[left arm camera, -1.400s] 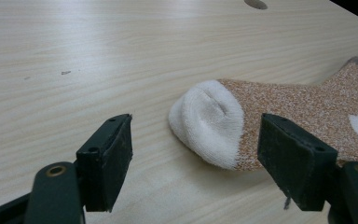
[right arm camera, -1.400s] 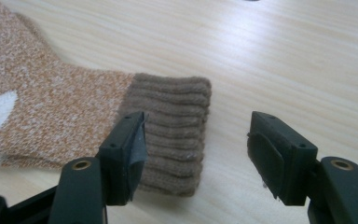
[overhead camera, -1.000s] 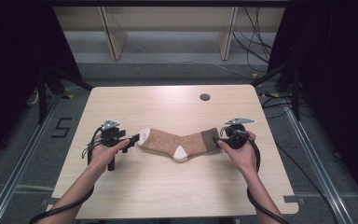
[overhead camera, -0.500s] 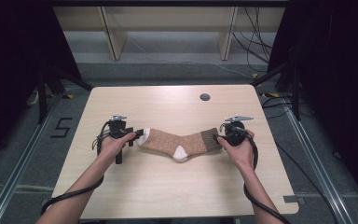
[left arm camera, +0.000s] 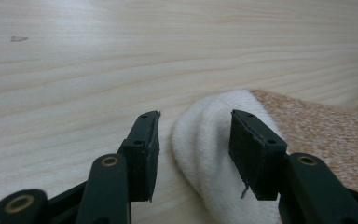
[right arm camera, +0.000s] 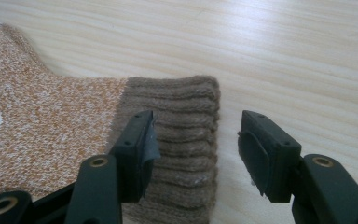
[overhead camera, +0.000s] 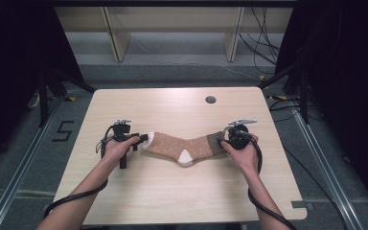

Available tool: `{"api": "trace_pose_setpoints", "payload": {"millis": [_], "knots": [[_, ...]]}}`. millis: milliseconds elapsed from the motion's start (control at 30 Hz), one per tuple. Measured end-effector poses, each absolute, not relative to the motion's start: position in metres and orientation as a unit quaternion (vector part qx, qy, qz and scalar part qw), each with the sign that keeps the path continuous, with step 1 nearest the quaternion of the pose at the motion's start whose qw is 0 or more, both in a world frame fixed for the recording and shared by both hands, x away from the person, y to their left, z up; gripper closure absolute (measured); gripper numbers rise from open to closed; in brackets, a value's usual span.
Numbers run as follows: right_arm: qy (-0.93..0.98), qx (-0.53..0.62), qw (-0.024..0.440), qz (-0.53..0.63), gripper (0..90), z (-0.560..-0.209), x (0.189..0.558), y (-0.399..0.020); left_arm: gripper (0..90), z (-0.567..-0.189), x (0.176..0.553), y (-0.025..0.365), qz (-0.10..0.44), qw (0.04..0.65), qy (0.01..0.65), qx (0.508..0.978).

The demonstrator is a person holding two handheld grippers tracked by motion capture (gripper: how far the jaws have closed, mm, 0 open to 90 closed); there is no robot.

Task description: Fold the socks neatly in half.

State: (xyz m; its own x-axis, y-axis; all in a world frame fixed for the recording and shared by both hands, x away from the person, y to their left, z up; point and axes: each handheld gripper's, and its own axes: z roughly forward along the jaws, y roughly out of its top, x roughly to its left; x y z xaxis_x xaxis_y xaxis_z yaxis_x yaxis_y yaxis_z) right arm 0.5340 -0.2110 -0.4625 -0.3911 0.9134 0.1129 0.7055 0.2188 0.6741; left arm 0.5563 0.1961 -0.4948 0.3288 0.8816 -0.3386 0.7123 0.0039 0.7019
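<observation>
A: What's on the table?
B: One speckled orange-brown knit sock (overhead camera: 179, 144) with a white toe, a white heel patch and a ribbed brown cuff. It lies flat, stretched left to right, a bit nearer than the middle of the pale wooden table (overhead camera: 172, 108). Toe at the left, cuff at the right, heel pointing toward the near edge.

A: Left gripper?
B: Left gripper (overhead camera: 143, 139) is at the toe end, low over the table. In the left gripper view (left arm camera: 193, 156) the jaws stand partly spread with the white toe between them. They have just been closing. The right-hand pad looks to be against the toe fabric; the other pad has a sliver of bare table between it and the toe. Not pinching yet.

A: Right gripper?
B: Right gripper (overhead camera: 226, 140) is at the cuff end. In the right gripper view (right arm camera: 196, 154) the jaws are spread wide and have just been closing a little. One jaw is over the ribbed cuff, the other over bare wood past the cuff's edge. Nothing pinched.

A: Anything else?
B: A round dark hole (overhead camera: 210, 99) in the tabletop, far right, well apart from the sock.
</observation>
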Motion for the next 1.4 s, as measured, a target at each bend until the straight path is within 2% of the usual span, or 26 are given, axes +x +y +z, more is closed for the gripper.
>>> {"api": "trace_pose_setpoints", "payload": {"millis": [233, 500, 667, 900, 1067, 1400], "knots": [[0.768, 0.529, 0.152, 0.329, 46.6, -0.466, 0.536, -0.208, 54.1, -0.498, 0.559, 0.195, 0.093, 0.416, 0.571, 0.702], [0.771, 0.529, 0.154, 0.318, 49.7, -0.473, 0.539, -0.212, 71.6, -0.499, 0.559, 0.194, 0.084, 0.414, 0.562, 0.711], [0.766, 0.539, 0.142, 0.321, 51.9, -0.474, 0.539, -0.21, 78.8, -0.497, 0.559, 0.194, 0.087, 0.409, 0.563, 0.713], [0.767, 0.53, 0.141, 0.333, 53.8, -0.479, 0.542, -0.213, 82.0, -0.496, 0.559, 0.197, 0.076, 0.421, 0.573, 0.699], [0.768, 0.536, 0.125, 0.328, 56.7, -0.479, 0.542, -0.212, 82.6, -0.491, 0.557, 0.198, 0.078, 0.428, 0.57, 0.697], [0.778, 0.515, 0.137, 0.332, 62.8, -0.479, 0.542, -0.208, 83.3, -0.483, 0.556, 0.2, 0.073, 0.443, 0.567, 0.69]]}}
